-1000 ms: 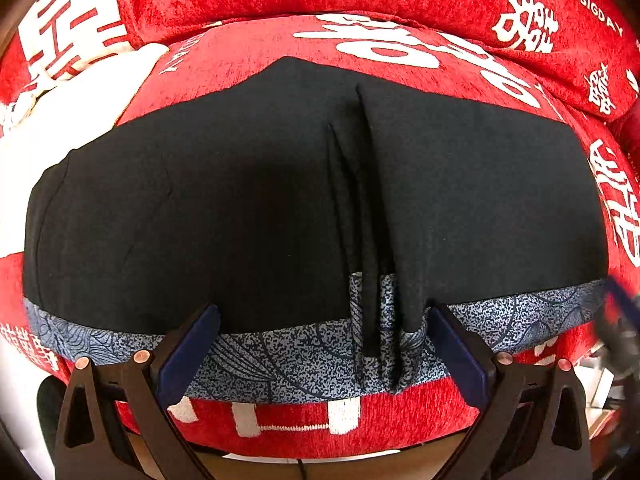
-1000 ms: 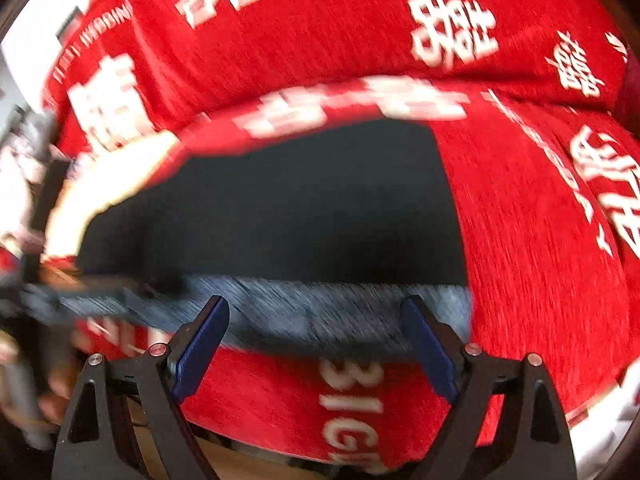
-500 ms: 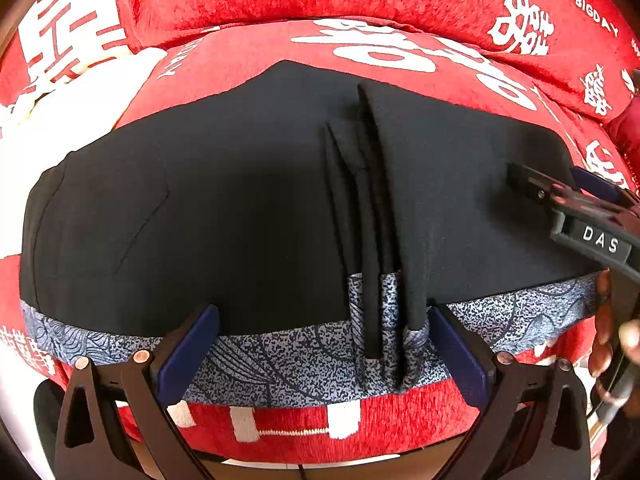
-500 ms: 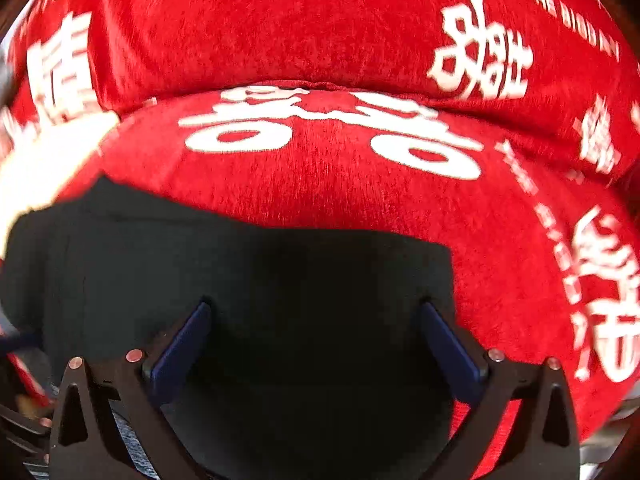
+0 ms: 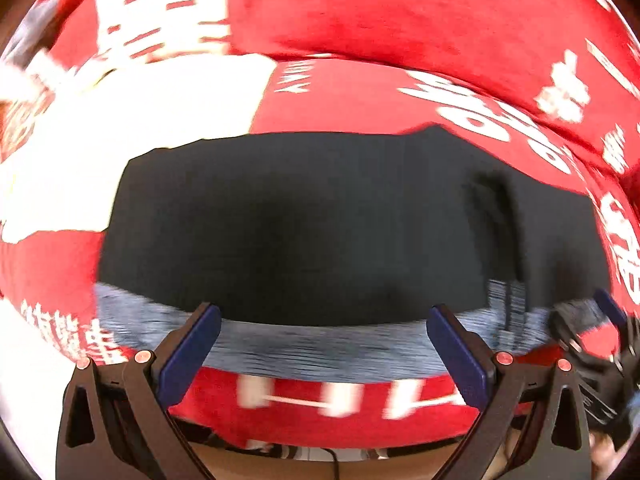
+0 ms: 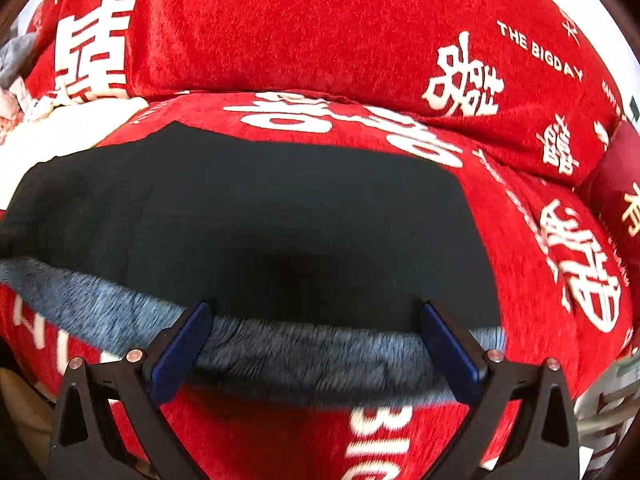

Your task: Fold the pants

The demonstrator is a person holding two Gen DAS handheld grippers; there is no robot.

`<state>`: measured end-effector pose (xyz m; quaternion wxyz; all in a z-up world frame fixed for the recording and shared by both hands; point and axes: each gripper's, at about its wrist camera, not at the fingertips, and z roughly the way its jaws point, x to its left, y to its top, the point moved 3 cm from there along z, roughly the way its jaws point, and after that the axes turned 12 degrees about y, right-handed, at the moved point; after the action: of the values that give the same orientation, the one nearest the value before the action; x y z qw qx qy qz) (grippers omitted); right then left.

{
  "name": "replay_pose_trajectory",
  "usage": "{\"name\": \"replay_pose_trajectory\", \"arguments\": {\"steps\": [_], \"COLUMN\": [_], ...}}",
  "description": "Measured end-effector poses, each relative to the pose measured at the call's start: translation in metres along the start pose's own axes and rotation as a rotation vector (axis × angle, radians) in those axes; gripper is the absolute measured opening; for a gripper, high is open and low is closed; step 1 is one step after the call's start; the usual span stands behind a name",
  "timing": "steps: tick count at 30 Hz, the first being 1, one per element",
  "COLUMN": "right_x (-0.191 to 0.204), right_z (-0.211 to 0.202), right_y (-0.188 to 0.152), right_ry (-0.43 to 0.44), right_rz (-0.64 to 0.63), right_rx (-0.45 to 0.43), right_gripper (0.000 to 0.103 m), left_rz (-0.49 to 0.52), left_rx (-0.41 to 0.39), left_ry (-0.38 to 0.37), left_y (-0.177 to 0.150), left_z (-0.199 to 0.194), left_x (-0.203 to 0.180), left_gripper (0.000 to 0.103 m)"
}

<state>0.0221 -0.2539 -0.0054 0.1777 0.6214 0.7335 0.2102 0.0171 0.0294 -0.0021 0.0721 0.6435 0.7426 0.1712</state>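
Shifting left along the black pants [image 5: 312,220] patterned waistband [image 5: 320,344], both grippers [image 5: 320,340] [image 6: 316,336] hovering, jaws spread wide, lining up grasp.

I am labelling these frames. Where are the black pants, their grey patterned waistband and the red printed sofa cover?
black pants [image 6: 300,224], right wrist view, middle of the flat black cloth
grey patterned waistband [image 6: 312,356], right wrist view, stretch between the tool's fingers
red printed sofa cover [image 5: 360,96], left wrist view, seat beyond the pants

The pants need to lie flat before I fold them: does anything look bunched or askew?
Yes. The black pants lie mostly flat on the red cushion, but narrow pleats bunch up right of centre, running into the patterned waistband.
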Motion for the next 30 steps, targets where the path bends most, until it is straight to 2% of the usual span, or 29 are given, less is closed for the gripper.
{"name": "replay_pose_trajectory", "arguments": {"steps": [3, 5, 7, 10, 12, 15, 17, 19, 21, 23, 24, 28, 30], "right_x": [0.008, 0.019, 0.039, 0.068, 0.083, 0.092, 0.096, 0.104, 0.125, 0.151, 0.169, 0.225, 0.245], "right_z": [-0.012, -0.017, -0.013, 0.009, 0.033, 0.063, 0.063, 0.057, 0.056, 0.068, 0.080, 0.117, 0.134], "right_y": [0.008, 0.019, 0.032, 0.049, 0.056, 0.066, 0.079, 0.093, 0.111, 0.121, 0.126, 0.137, 0.143], "right_ry": [0.009, 0.055, 0.089, 0.122, 0.154, 0.130, 0.133, 0.202, 0.271, 0.371, 0.445, 0.529, 0.581], "right_rz": [-0.005, -0.007, -0.044, -0.117, -0.152, -0.172, -0.156, -0.155, -0.222, -0.310, -0.363, -0.567, -0.627], "right_rx": [-0.020, -0.049, -0.045, -0.016, 0.038, 0.093, 0.070, 0.030, 0.013, 0.069, 0.129, 0.249, 0.306], "right_gripper": [0.103, 0.103, 0.103, 0.103, 0.103, 0.103, 0.103, 0.103, 0.103, 0.103, 0.103, 0.103, 0.103], "left_rz": [-0.096, -0.142, -0.163, -0.135, -0.128, -0.151, -0.178, -0.191, -0.197, -0.219, -0.234, -0.213, -0.201], "left_rx": [0.064, 0.109, 0.107, 0.085, 0.084, 0.095, 0.105, 0.099, 0.108, 0.138, 0.146, 0.118, 0.100], "left_ry": [0.033, 0.005, -0.048, -0.047, -0.056, -0.046, -0.057, -0.058, -0.042, -0.072, -0.097, -0.142, -0.166], "left_y": [0.002, -0.001, -0.003, -0.005, -0.006, -0.009, -0.014, -0.020, -0.023, -0.028, -0.029, -0.030, -0.031], "left_z": [0.029, 0.046, 0.050, 0.048, 0.049, 0.050, 0.049, 0.051, 0.059, 0.070, 0.073, 0.073, 0.072], "left_x": [0.039, 0.055, 0.062, 0.064, 0.068, 0.084, 0.097, 0.109, 0.117, 0.125, 0.128, 0.136, 0.143], "left_gripper": [0.103, 0.103, 0.103, 0.103, 0.103, 0.103, 0.103, 0.103, 0.103, 0.103, 0.103, 0.103, 0.103]}}
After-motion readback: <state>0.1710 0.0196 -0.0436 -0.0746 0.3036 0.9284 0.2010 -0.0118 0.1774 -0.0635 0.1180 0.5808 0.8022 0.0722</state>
